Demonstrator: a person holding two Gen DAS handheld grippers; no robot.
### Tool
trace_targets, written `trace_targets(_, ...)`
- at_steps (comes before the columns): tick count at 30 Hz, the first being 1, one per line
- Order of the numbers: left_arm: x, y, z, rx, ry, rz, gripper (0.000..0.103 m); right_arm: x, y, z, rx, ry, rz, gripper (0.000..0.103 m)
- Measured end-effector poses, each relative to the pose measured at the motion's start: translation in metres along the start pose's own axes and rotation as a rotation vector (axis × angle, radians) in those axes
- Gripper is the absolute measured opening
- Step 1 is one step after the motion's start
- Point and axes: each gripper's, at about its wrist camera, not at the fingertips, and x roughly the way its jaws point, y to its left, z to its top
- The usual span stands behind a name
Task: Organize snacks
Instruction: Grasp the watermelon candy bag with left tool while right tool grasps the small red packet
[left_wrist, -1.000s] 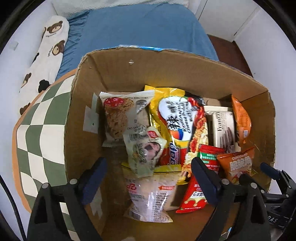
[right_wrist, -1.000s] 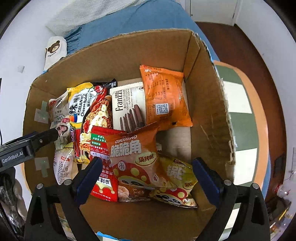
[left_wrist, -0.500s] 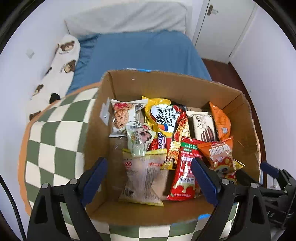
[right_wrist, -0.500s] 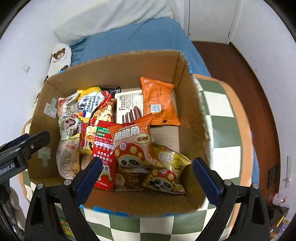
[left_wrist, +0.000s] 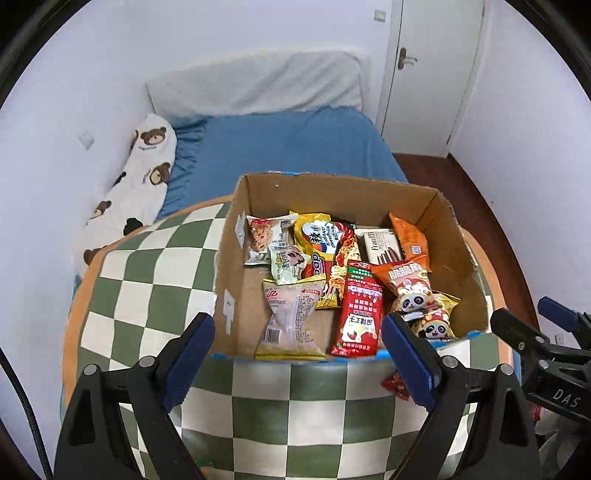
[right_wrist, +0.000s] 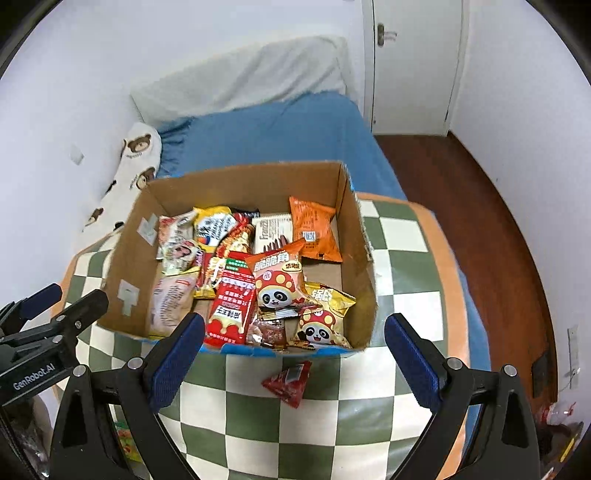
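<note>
Both tools stand with jaws wide and nothing between them: left gripper (left_wrist: 297, 352), right gripper (right_wrist: 295, 352), side by side above the near edge of the box (right_wrist: 364, 273). The open cardboard box sits on a green-and-white checked cushion (right_wrist: 399, 254) and holds nearly all the snacks: a pale bag (left_wrist: 290, 321) at near left, a red pack (left_wrist: 360, 314) in the middle, panda bags (right_wrist: 279, 284) at near right, an orange pouch (right_wrist: 314, 229) and a biscuit box (left_wrist: 380, 247) at the back, noodle packs (left_wrist: 321, 240) between. One red packet (right_wrist: 290, 380) lies outside on the cushion, just in front of the box wall; likely the next thing to place. Handling judgement: it looks light, soft and crinkly, with slick film that could slide between pads; contents may crush, so pinch a sealed end or the flat middle, lightly. The puffed bags in the box would give under pressure and are best taken by a seam. The cushion is padded and curved, so a downward press will sink and the packet may tilt. Room: a bed with blue sheet (left_wrist: 288, 147) behind the box, a bear-print pillow (left_wrist: 144, 173) at the left wall, a white door (left_wrist: 432, 74), dark wood floor (right_wrist: 480, 206) at right.
</note>
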Motion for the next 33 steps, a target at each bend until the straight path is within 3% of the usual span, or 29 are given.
trace_targets(8, -0.044, 0.002, -0.024, -0.027, -0.072, -0.006, 0.093, -0.054, 0.005, -0.028, -0.017, -0.093, -0.012, 0.1)
trace_targets(17, -0.061, -0.001, -0.041, -0.036, -0.108, 0.017, 0.093, -0.074, 0.002, -0.044, 0.018, -0.108, 0.043, 0.1)
trace_targets(22, -0.034, 0.004, -0.056, -0.079, -0.069, 0.117, 0.093, -0.028, -0.02, -0.057, 0.141, 0.028, 0.15, 0.1)
trace_targets(26, 0.009, 0.016, -0.08, -0.114, 0.039, 0.195, 0.093, 0.042, -0.045, -0.085, 0.265, 0.174, 0.181, 0.097)
trace_targets(29, 0.04, 0.025, -0.102, -0.134, 0.13, 0.237, 0.093, 0.087, -0.051, -0.102, 0.303, 0.241, 0.182, 0.086)
trace_targets(33, 0.07, 0.04, -0.132, -0.164, 0.228, 0.283, 0.093, 0.141, -0.054, -0.116, 0.38, 0.294, 0.213, 0.085)
